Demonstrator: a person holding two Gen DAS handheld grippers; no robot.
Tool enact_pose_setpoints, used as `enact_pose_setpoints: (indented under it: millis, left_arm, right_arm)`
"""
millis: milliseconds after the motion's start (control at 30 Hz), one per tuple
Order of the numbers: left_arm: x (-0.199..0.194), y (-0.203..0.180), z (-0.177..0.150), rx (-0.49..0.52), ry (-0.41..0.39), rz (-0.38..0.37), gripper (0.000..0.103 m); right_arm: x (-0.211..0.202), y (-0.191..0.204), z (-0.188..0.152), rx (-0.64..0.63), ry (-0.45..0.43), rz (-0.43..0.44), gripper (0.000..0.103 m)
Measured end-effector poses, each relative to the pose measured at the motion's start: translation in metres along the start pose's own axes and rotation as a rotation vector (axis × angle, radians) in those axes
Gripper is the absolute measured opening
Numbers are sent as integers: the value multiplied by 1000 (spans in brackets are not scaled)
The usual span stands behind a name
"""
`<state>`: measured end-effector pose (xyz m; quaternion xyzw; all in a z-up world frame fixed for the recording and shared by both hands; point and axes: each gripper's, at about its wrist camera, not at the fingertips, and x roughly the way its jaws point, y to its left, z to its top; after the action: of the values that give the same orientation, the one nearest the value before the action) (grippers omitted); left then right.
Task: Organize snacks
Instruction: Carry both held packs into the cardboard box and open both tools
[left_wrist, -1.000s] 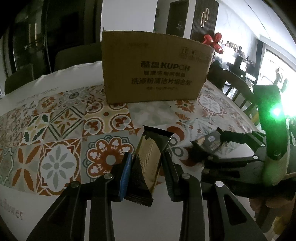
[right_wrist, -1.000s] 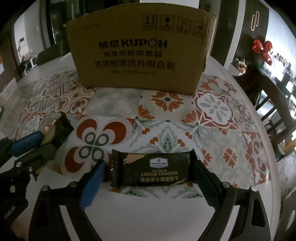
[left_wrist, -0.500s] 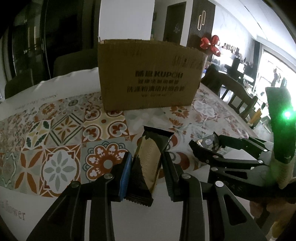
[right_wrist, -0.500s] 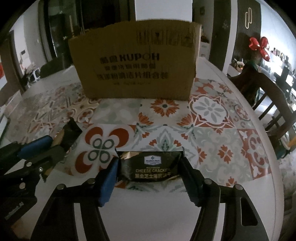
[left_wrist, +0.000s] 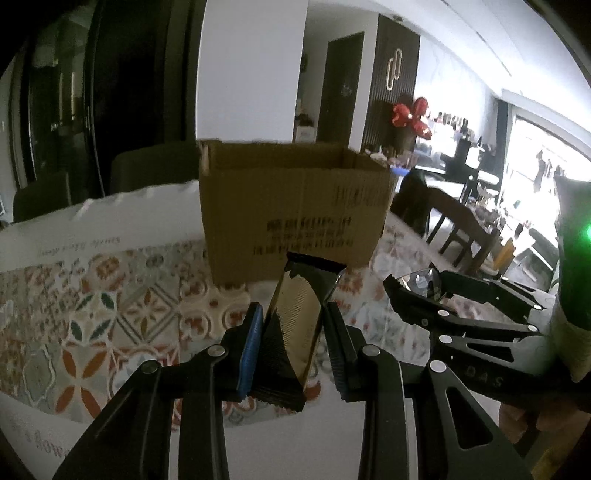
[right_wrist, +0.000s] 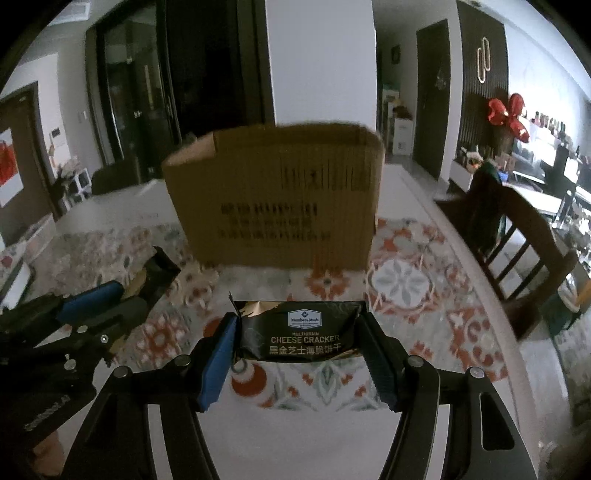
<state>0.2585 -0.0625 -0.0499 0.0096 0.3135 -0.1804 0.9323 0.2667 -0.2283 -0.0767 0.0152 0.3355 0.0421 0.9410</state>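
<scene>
Our left claw (left_wrist: 293, 343) pinches a black-and-gold snack packet (left_wrist: 295, 325) edge-on, its long side running away from us, the blue pad (left_wrist: 250, 350) pressed to one flank and the dark pad to the other. The packet hangs clear above the surface (left_wrist: 110, 295), which wears a patterned tile-print cloth. At twelve o'clock beyond it stands an open-topped cardboard box (left_wrist: 295, 206), its print smeared by blur. At three o'clock we see our right claw (left_wrist: 413, 291) from the side, with something shiny at its tip.

Our right claw (right_wrist: 301, 343) has just been closing, and its pads now press on the short ends of a cheese cracker packet (right_wrist: 301, 332), held crosswise with the label facing us, lifted off the cloth. The same box (right_wrist: 273, 199) sits at twelve o'clock from here, resting on the surface (right_wrist: 424, 369). At nine o'clock our left claw (right_wrist: 125, 291) shows with its own dark packet (right_wrist: 155, 269). A wooden chair (right_wrist: 517, 240) stands at three o'clock beside the surface's edge.
</scene>
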Motion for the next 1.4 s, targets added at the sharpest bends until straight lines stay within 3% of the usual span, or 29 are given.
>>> enact_pose_setpoints:
  millis: [433, 800, 1300, 1333, 1400]
  left_arm:
    - [-10, 2, 62, 43, -173, 11, 33]
    - [4, 11, 119, 76, -281, 56, 33]
    - [66, 24, 165, 69, -240, 47, 33]
    - [70, 24, 166, 67, -232, 45, 34]
    - [77, 24, 166, 66, -218, 40, 49]
  right_arm:
    - [-24, -5, 59, 17, -194, 10, 66]
    - [-19, -7, 117, -1, -300, 48, 66]
    - [19, -12, 171, -40, -326, 92, 66]
    - [23, -13, 173, -40, -320, 89, 67]
    - [30, -15, 174, -36, -311, 85, 70]
